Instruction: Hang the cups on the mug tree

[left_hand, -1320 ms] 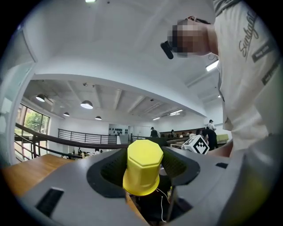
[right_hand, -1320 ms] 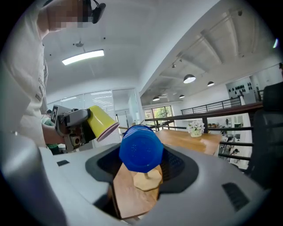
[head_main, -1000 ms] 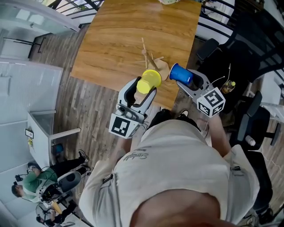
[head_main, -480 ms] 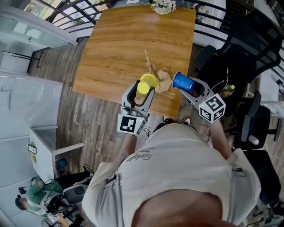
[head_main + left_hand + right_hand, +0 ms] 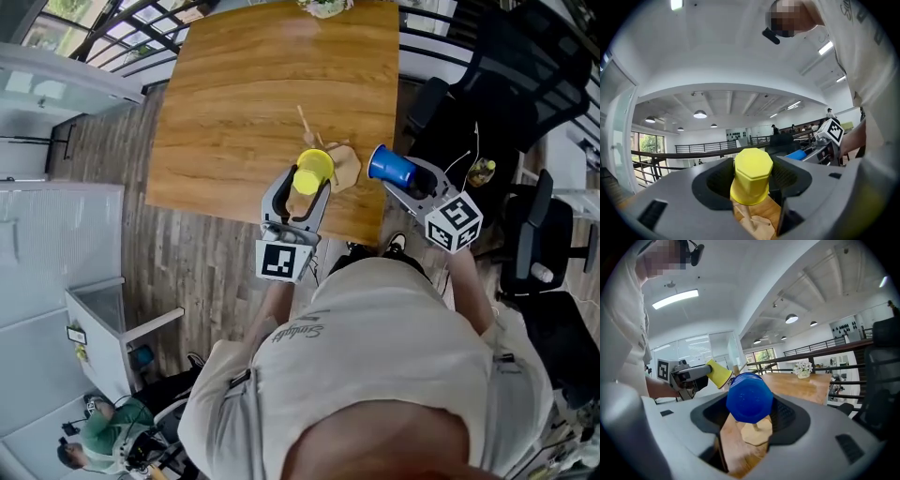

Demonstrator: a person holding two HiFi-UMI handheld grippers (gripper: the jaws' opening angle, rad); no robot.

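Yellow cup (image 5: 314,170) in left claw (image 5: 307,187) now closer beside mug tree (image 5: 345,169).

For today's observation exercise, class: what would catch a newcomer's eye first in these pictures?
Two bright cups: a yellow cup clamped in the left gripper and a blue cup in the right gripper, both over the wooden table's near edge. Between them stands the wooden mug tree.

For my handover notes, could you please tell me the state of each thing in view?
yellow cup: held off the table, close to the mug tree, not hung.
blue cup: held off the table, not hung.
mug tree: upright on the table, visible pegs bare.
left gripper: shut on the yellow cup.
right gripper: shut on the blue cup.
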